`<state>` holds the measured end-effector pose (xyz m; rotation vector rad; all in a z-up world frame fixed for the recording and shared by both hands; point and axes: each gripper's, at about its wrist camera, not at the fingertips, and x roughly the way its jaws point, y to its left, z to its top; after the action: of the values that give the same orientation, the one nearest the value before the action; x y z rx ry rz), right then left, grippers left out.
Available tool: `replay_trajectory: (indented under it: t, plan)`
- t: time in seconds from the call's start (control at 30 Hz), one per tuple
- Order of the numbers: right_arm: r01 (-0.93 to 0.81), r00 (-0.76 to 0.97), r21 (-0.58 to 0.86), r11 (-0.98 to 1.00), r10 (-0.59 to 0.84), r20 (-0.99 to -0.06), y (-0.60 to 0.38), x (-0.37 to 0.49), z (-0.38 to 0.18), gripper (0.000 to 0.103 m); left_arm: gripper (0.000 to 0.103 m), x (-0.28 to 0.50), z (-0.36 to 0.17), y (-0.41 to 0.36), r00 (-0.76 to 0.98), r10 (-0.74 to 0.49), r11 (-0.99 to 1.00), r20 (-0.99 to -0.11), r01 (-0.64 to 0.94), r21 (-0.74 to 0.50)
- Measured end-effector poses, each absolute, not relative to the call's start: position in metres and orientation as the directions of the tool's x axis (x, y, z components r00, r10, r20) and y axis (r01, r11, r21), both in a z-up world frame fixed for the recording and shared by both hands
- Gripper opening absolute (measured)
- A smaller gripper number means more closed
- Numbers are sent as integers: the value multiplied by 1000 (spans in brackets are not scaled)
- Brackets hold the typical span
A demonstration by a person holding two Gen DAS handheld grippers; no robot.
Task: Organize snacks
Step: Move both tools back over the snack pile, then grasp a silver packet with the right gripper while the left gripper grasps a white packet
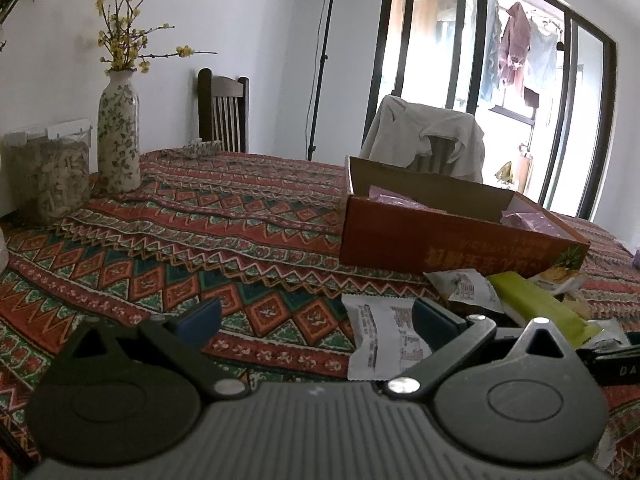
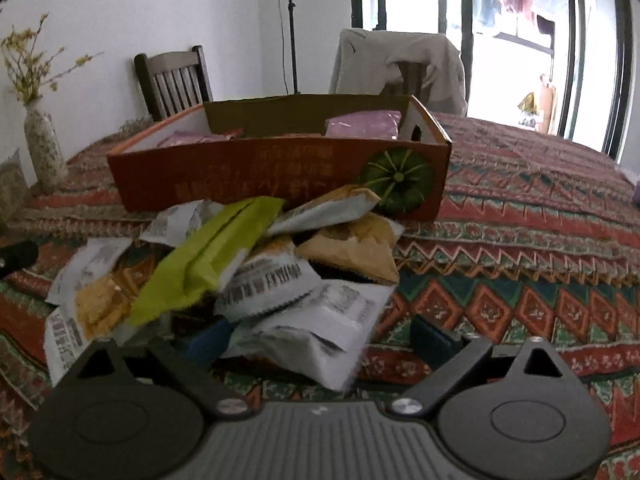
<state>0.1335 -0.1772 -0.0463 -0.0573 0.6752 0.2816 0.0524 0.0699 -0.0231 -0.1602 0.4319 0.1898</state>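
A heap of snack packets lies on the patterned tablecloth in front of an orange cardboard box [image 2: 248, 176]. A lime-green packet [image 2: 208, 256] rests on top of the heap, with white packets [image 2: 276, 280] and tan ones [image 2: 352, 248] around it. Purple packets [image 2: 364, 124] lie inside the box. My right gripper [image 2: 320, 338] is open, low over the heap's near edge, with a white packet [image 2: 320, 332] between its fingers; the right pad stands apart from it. My left gripper [image 1: 316, 316] is open above the cloth, with a white packet [image 1: 380, 340] lying beside its right finger. The box [image 1: 440, 236] stands ahead of it to the right.
A flowered vase [image 1: 119, 136] with yellow branches and a clear jar [image 1: 48, 176] stand at the table's far left. Two chairs [image 2: 172, 80] are behind the table, one draped with a pale garment [image 2: 400, 64]. A lamp stand [image 1: 320, 80] rises by the wall.
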Motion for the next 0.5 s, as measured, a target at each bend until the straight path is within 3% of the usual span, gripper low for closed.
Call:
replay_trajectory:
  t: [0.23, 0.3, 0.37, 0.5]
  plan:
    - [-293, 758, 28, 956, 250, -603, -176, 127, -45, 71, 103, 53, -23, 70, 889, 159, 968, -430, -225, -107]
    - [-282, 767, 38, 959, 249, -591, -179, 126, -44, 46, 103, 52, -23, 70, 890, 160, 968, -428, -227, -108]
    - [-267, 773, 54, 962, 248, -583, -183, 125, -43, 29, 103, 51, -23, 70, 890, 162, 968, -426, -228, -109]
    - [-251, 794, 93, 964, 260, -550, -193, 121, -41, 18, 103, 50, -22, 70, 892, 161, 967, -422, -227, -112]
